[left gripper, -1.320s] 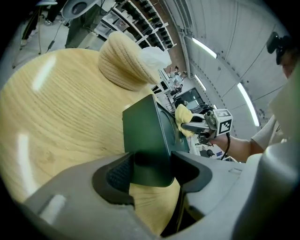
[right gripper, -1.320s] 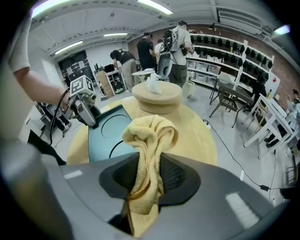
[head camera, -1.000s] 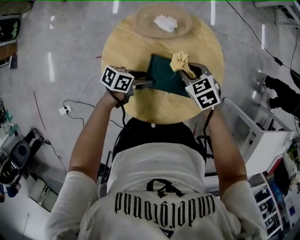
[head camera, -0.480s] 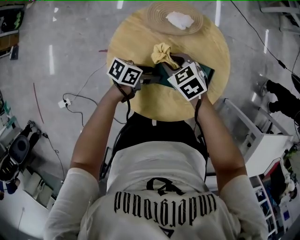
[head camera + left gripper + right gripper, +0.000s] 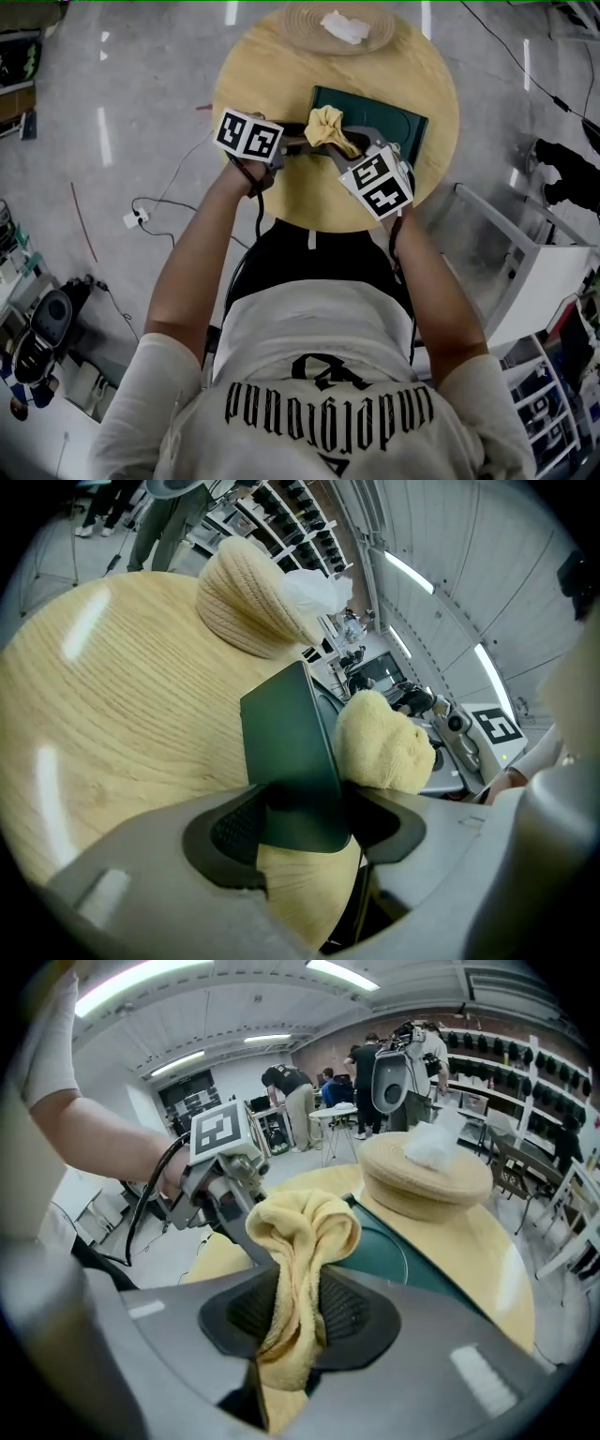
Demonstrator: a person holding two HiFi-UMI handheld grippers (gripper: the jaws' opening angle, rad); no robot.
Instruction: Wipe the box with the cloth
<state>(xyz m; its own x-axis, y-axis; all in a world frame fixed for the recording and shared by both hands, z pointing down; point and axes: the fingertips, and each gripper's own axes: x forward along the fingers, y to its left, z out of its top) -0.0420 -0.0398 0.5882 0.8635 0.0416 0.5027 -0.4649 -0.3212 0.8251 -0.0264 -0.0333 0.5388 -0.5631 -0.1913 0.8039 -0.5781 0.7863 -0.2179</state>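
On the round wooden table [image 5: 262,84] lies a flat dark green box [image 5: 380,120]. My left gripper [image 5: 298,147] grips the box's left edge; in the left gripper view the box [image 5: 286,747] sits clamped between the jaws of my left gripper [image 5: 300,829]. My right gripper [image 5: 343,150] is shut on a bunched yellow cloth [image 5: 328,127], which rests on the left part of the box, close to the left gripper. In the right gripper view the cloth [image 5: 302,1232] rises from between the pads of my right gripper [image 5: 295,1312], with the box [image 5: 394,1251] behind it.
A woven straw hat [image 5: 309,23] with a crumpled white piece [image 5: 344,26] on top sits at the table's far edge. A white rack [image 5: 511,262] stands right of the table. Cables [image 5: 150,202] trail over the floor at left. People [image 5: 291,1101] stand in the background.
My right gripper has carried the cloth leftward over the box top, from its right part to its left edge. The left gripper has kept its hold on the box.
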